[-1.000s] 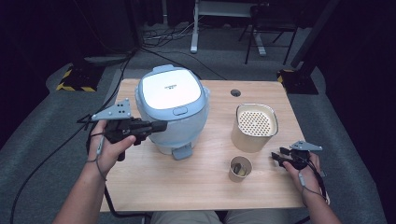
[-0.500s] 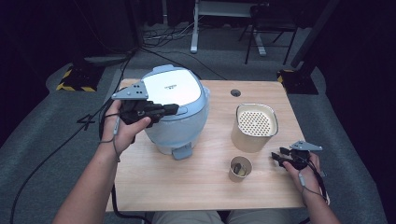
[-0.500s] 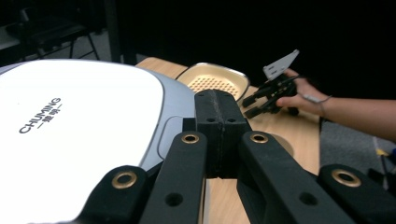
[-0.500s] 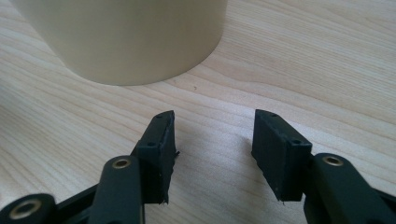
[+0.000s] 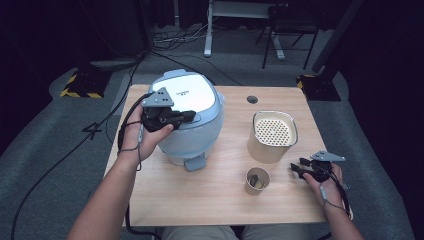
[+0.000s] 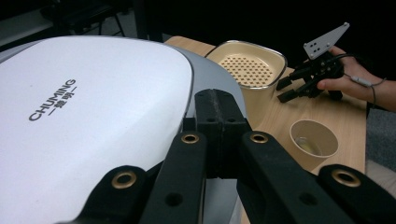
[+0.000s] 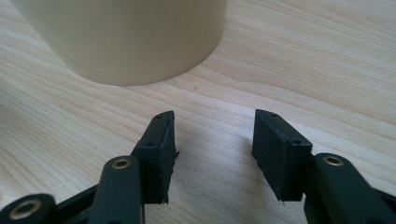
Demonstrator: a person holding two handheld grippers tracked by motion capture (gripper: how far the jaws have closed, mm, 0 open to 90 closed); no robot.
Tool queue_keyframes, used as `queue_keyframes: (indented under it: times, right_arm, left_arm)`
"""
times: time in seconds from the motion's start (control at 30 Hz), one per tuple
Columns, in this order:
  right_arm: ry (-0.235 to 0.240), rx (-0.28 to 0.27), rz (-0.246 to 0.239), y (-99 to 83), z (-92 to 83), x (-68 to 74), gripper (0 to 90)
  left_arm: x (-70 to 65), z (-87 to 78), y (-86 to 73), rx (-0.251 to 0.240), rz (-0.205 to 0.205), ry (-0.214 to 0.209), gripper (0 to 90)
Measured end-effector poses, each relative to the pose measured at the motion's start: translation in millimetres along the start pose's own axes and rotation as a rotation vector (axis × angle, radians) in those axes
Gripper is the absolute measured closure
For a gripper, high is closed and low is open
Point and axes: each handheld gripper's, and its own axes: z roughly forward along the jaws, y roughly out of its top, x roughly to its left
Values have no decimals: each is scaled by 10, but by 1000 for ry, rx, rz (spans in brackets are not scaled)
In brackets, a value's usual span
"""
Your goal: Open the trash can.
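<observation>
A pale blue rice cooker (image 5: 200,135) with a white lid (image 6: 84,121) stands on the left half of the wooden table (image 5: 220,200). My left gripper (image 5: 189,116) is shut with nothing in it. It hovers over the lid's left part, and in the left gripper view its jaws (image 6: 219,105) are pressed together above the lid. My right gripper (image 5: 296,167) rests low on the table at the right, open with nothing between its pads (image 7: 214,135). A pale round vessel wall (image 7: 121,37) stands just ahead of it.
A cream pot with a perforated insert (image 5: 274,132) stands right of the cooker, and a small paper cup (image 5: 257,180) sits in front of it. The cooker's latch (image 5: 194,162) faces me. A cable hole (image 5: 252,99) lies near the table's far edge.
My left hand has carried its shut gripper from beside the cooker's left flank up and rightward over the lid. The right gripper has stayed where it was.
</observation>
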Motion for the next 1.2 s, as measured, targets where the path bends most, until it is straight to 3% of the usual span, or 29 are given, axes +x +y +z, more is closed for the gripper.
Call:
queue_keyframes:
  times: [0.07, 0.2, 0.27, 0.33, 0.5, 0.57, 0.6, 0.63, 0.67, 0.73, 0.9, 0.93, 1.03, 1.1, 1.13, 1.2]
  right_arm:
    - [0, 0, 0, 0, 0, 0, 495]
    - [1, 0, -1, 0, 1, 0, 495]
    - [0, -1, 1, 0, 1, 0, 495]
    - [1, -2, 4, 1, 1, -1, 494]
    - [-1, -1, 0, 1, 2, 1, 494]
    - [-1, -1, 1, 1, 2, 0, 493]
    - [-1, 0, 0, 2, 3, -1, 493]
    - [-1, 0, 0, 2, 3, -1, 493]
    - [0, 1, -1, 3, 3, 0, 491]
    - [3, -1, -4, 6, 8, -2, 483]
    - [14, 5, -15, 15, 17, 8, 430]
    - [11, 14, -25, 16, 20, 14, 325]
    - [-1, 19, -51, 31, 10, 40, 316]
    - [21, -13, -63, 76, -43, 81, 294]
    - [21, -13, -63, 76, -43, 81, 294]
    - [60, -52, -70, 121, -125, 120, 276]
  left_arm:
    - [11, 5, -9, -6, -19, -9, 900]
    - [0, 7, 2, 12, -17, -2, 900]
    - [-45, 14, 27, 30, 17, 28, 900]
    - [-49, 20, 20, 32, 23, 47, 900]
    - [-34, 13, -8, -2, 24, 51, 900]
    - [-27, 9, -31, -25, 2, 42, 682]
    - [-26, -6, -70, -50, -8, 23, 617]
    - [-26, -6, -70, -50, -8, 23, 602]
    - [-46, -50, -108, -86, -24, -27, 582]
    - [-103, -107, -139, -105, -18, -44, 546]
    - [-267, -213, -231, -114, 5, -35, 417]
    - [-331, -246, -307, -121, 7, -29, 391]
    - [-368, -260, -399, -119, 1, -24, 355]
    - [-392, -260, -557, -109, -1, -9, 353]
    - [-392, -260, -557, -109, -1, -9, 350]
    - [-389, -248, -684, -89, -4, -8, 337]
